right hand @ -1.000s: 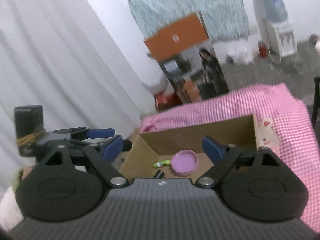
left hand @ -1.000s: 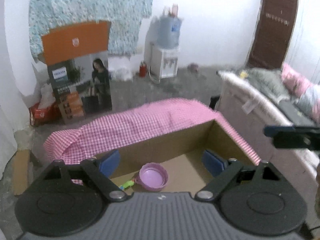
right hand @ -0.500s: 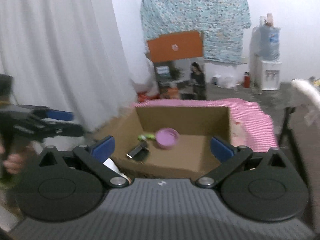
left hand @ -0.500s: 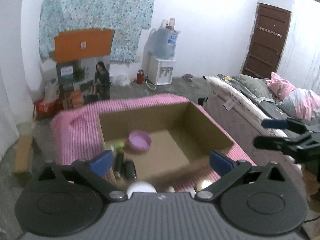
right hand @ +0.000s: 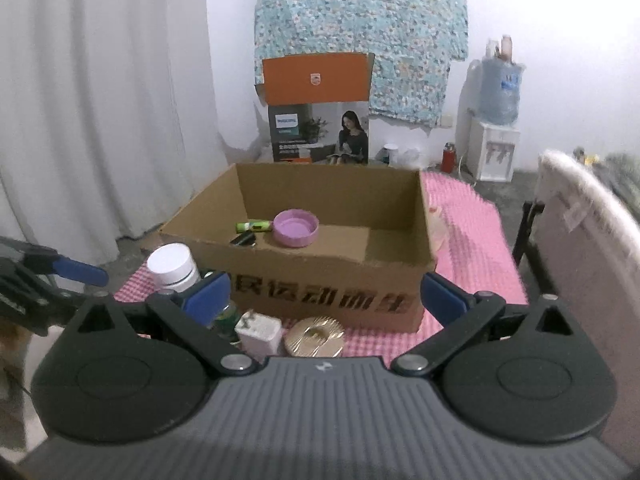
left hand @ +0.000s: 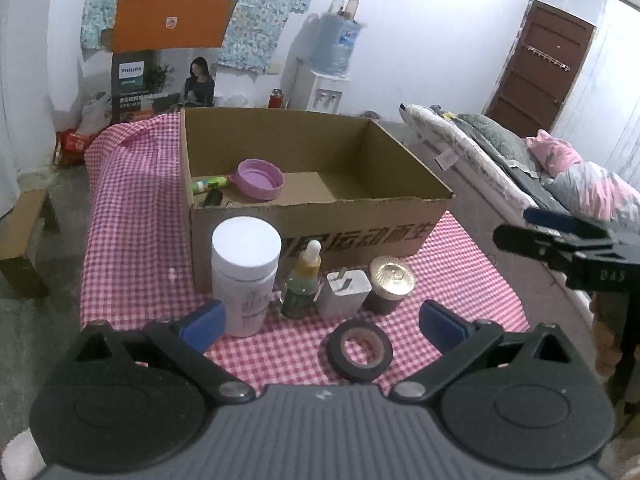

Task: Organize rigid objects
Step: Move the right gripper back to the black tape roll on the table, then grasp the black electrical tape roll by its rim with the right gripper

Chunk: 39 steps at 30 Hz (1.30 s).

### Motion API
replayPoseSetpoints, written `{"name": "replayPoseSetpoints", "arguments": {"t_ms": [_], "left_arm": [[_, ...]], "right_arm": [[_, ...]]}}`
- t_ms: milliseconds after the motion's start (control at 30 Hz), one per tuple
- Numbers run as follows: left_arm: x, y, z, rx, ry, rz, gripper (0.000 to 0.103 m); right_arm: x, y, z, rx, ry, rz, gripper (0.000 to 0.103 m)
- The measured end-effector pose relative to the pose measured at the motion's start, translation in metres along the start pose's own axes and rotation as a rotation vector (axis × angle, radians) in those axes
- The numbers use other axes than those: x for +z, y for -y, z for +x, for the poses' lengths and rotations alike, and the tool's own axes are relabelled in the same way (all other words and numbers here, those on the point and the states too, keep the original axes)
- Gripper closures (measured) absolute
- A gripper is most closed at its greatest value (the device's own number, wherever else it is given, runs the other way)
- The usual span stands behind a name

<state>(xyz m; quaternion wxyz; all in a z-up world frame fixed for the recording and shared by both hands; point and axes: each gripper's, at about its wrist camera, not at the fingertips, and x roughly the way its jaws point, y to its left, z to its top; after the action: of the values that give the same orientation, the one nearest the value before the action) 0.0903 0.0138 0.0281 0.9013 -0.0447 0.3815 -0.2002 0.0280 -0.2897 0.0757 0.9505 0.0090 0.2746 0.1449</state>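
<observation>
Hovering over the checked tablecloth (left hand: 132,216), both grippers empty. Left gripper (left hand: 322,320): jaws spread wide, nothing btwn the blue pads. Right gripper (right hand: 325,294): same, spread wide, nothing pinched; it also shows at the right edge of the left cam, apart from everything.

Rel. to left gripper:
- black tape roll (left hand: 361,351) lies flat just ahead, btwn the fingers, slightly right of centre, no contact.
- beyond it, a row of four: white jar (left hand: 245,276) upright just past the left finger, then dropper bottle (left hand: 302,282), white charger plug (left hand: 343,294), gold-lid jar (left hand: 390,284), all close side by side.
- cardboard box (left hand: 320,222) directly behind the row, open top.

Inside box, left side near the front wall: purple lid (left hand: 259,179) rim-up, green tube (left hand: 209,184) lying touching or just beside it, a small black item (left hand: 212,198) nearer the front wall, can't tell what it is.

Rel. to right gripper: box (right hand: 320,296) straight ahead btwn the fingers; plug (right hand: 259,334) and gold-lid jar (right hand: 317,336) low btwn the fingers, close to the gripper body; white jar (right hand: 173,266) behind the left finger, partly hidden.
</observation>
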Motion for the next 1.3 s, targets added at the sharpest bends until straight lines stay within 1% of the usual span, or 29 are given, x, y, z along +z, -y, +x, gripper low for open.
{"name": "replayPoseSetpoints", "arguments": {"t_ms": [100,200,267,333,400,500,633,733,800,833,867,900,967,1000,1067,1200,1300], "left_arm": [[-0.008,0.005,0.009,0.012,0.002,0.021,0.000],[-0.018,0.013,0.027,0.045,-0.044,0.053,0.000],[-0.026,0.016,0.041,0.060,-0.078,0.072,0.000],[-0.032,0.020,0.054,0.073,-0.112,0.095,0.000],[-0.039,0.027,0.065,0.096,-0.127,0.133,0.000],[-0.046,0.036,0.078,0.116,-0.144,0.193,0.000],[-0.053,0.049,0.092,0.109,-0.143,0.263,0.003],[-0.054,0.055,0.100,0.113,-0.135,0.306,0.006],[-0.053,0.058,0.104,0.113,-0.132,0.323,0.010],[-0.054,0.059,0.107,0.111,-0.134,0.329,0.012],[-0.054,0.059,0.108,0.108,-0.135,0.333,0.012],[-0.054,0.060,0.110,0.105,-0.137,0.335,0.013],[-0.054,0.062,0.113,0.097,-0.142,0.339,0.016],[-0.054,0.062,0.114,0.095,-0.144,0.341,0.018],[-0.053,0.064,0.117,0.094,-0.150,0.343,0.022],[-0.052,0.067,0.122,0.080,-0.156,0.340,0.029],[-0.052,0.069,0.124,0.070,-0.156,0.344,0.035]], "right_arm": [[-0.021,0.004,0.003,0.031,-0.013,0.068,0.001],[-0.042,0.011,0.015,0.082,-0.080,0.168,0.001],[-0.052,0.014,0.024,0.097,-0.125,0.208,0.001],[-0.061,0.016,0.030,0.086,-0.153,0.221,0.001],[-0.067,0.020,0.036,0.080,-0.177,0.228,0.001],[-0.072,0.023,0.048,0.108,-0.213,0.258,0.001],[-0.074,0.020,0.065,0.134,-0.253,0.254,0.003],[-0.073,0.016,0.074,0.161,-0.273,0.240,0.010],[-0.073,0.012,0.082,0.180,-0.290,0.239,0.018],[-0.073,0.010,0.086,0.188,-0.298,0.238,0.023],[-0.073,0.009,0.088,0.194,-0.304,0.238,0.028],[-0.073,0.008,0.091,0.200,-0.310,0.236,0.030],[-0.073,0.005,0.097,0.208,-0.322,0.227,0.040],[-0.074,0.004,0.099,0.211,-0.327,0.222,0.042],[-0.075,0.000,0.104,0.219,-0.339,0.213,0.051],[-0.078,-0.002,0.111,0.227,-0.362,0.212,0.058],[-0.080,-0.002,0.116,0.230,-0.374,0.214,0.070]]}}
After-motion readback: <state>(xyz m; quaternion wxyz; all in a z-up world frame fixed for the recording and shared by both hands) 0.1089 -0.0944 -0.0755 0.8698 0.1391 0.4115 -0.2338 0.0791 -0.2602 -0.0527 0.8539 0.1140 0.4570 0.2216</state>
